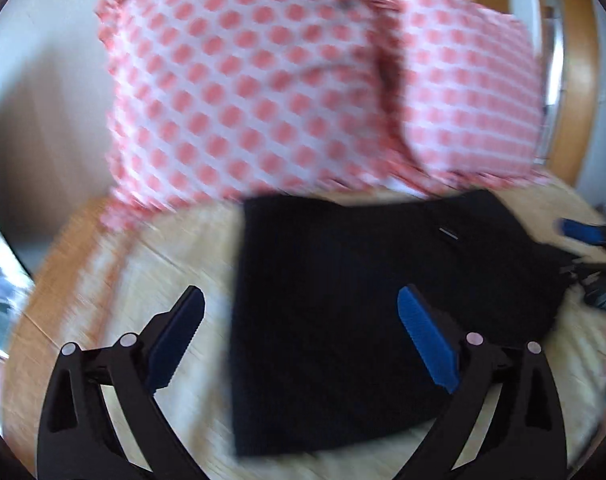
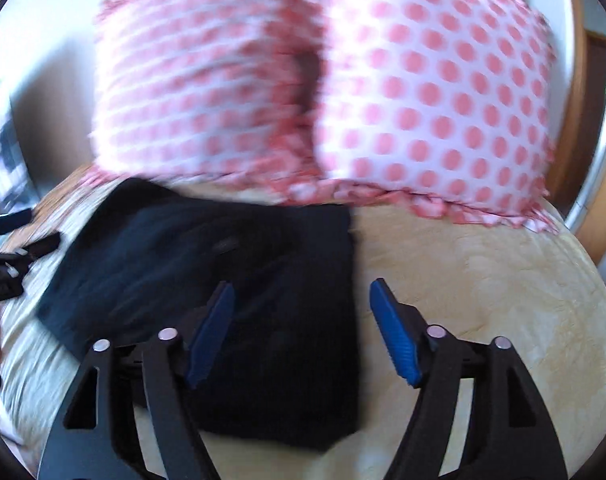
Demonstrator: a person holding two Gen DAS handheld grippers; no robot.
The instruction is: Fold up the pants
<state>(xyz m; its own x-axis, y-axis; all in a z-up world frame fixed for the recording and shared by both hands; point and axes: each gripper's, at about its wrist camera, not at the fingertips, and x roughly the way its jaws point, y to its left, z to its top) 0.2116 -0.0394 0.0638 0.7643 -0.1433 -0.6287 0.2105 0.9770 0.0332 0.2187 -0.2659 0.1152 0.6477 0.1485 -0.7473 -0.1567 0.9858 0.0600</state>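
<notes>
Only left wrist view shows pants' (image 1: 363,300) small tag (image 1: 448,233).

No text, label, brand, number or sign can be read in either view. The black pants (image 1: 375,300) carry a small pale mark near one edge, too small and blurred to tell whether it bears lettering. The pink-dotted pillows (image 1: 263,80) show only their dot pattern, with no writing on them. Both pictures are smeared by motion, so any fine print would be lost.
</notes>
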